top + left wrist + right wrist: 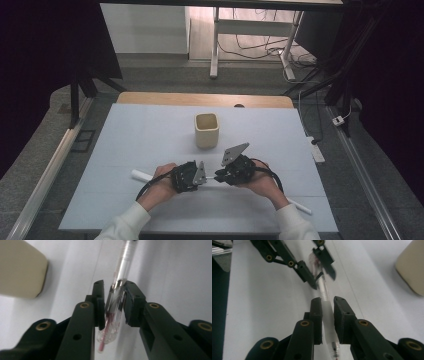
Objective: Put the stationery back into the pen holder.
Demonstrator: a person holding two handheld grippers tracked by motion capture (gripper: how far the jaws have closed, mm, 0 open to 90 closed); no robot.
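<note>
A clear pen [117,298] with a red refill is held between two grippers above a pale blue table cover [140,135]. The left gripper [113,302] has its jaws closed narrowly on the cap end; the right gripper [327,315] clamps the frosted grip near the tip. A cream cup [206,129] stands just beyond, with open cover on either side. Grey floor [45,150] borders the table.

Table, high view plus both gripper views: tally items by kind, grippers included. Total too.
Pen, clear barrel, held at both ends: 1
Cream cup: 1
White tube lying under the hands: 1
Grippers, left gripper and right gripper: 2
Total: 5
</note>
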